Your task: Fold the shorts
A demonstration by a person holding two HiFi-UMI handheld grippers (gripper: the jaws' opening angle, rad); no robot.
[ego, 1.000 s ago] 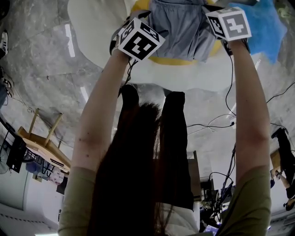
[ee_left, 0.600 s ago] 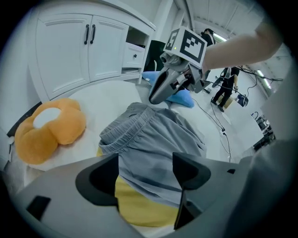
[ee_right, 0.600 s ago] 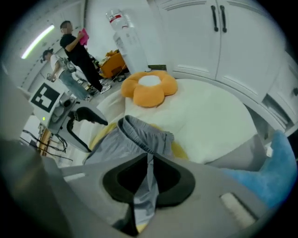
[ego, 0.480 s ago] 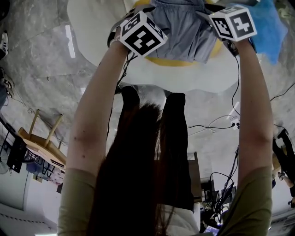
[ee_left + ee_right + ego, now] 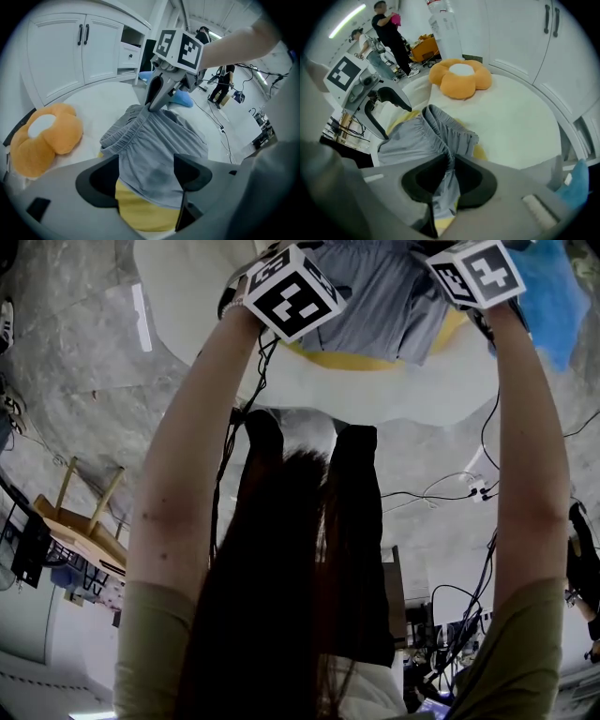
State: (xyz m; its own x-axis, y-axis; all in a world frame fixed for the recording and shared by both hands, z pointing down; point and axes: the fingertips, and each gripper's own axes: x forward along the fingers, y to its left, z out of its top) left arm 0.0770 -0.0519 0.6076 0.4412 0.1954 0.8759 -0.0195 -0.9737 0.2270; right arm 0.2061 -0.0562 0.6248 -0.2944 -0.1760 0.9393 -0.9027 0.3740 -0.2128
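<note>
Grey shorts (image 5: 159,150), waistband pinched in right gripper (image 5: 451,165) (jaws just closing), cloth between 2 spread jaws of left gripper (image 5: 146,171).

- A home-style corner staged inside a lab or recording studio: white panelled cabinets (image 5: 84,51) and a flower-shaped plush cushion (image 5: 460,77) on a round white surface (image 5: 520,122).
- Loose cables (image 5: 441,493) trail over the stone-look floor (image 5: 84,352).
- People (image 5: 389,28) stand among equipment under a strip light (image 5: 347,21).
</note>
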